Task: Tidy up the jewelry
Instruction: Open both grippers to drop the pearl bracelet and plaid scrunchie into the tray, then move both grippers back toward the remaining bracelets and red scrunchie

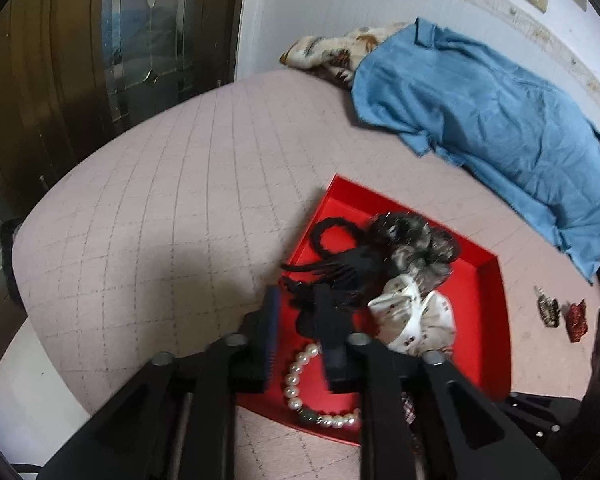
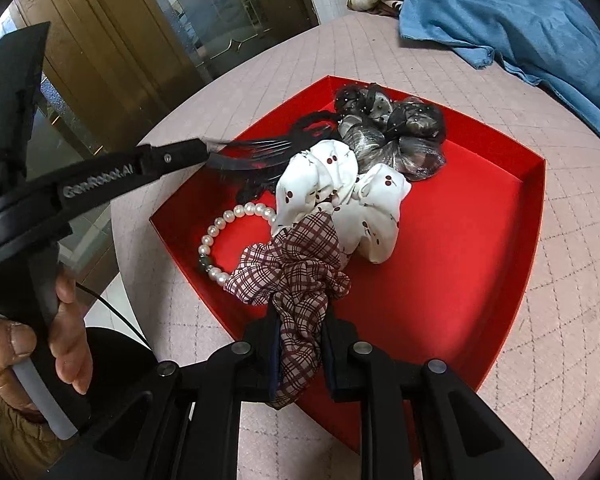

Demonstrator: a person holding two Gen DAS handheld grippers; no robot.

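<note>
Jaws of the right gripper (image 2: 300, 356) stand slightly parted with the tail of a plaid scrunchie (image 2: 296, 276) between them; whether the pads press the fabric or have let it go cannot be told. The left gripper (image 1: 300, 320) has its jaws slightly spread over a black hair claw (image 1: 332, 268) at the near left edge of the red tray (image 2: 480, 280). The right wrist view shows its tip against the claw's teeth, but a grip is not confirmed.

Contents of the tray, which sits on a pink quilted bed (image 1: 160, 200): pearl bracelet (image 2: 228, 236), cherry-print scrunchie (image 2: 340, 196), sheer grey scrunchie (image 2: 392, 132), black hair tie (image 1: 332, 236).

Outstanding: two small claw clips, one dark (image 1: 548, 310) and one red (image 1: 577, 320), lie on the bed right of the tray (outside it). Judged mostly complete; those two remain to be collected.
</note>
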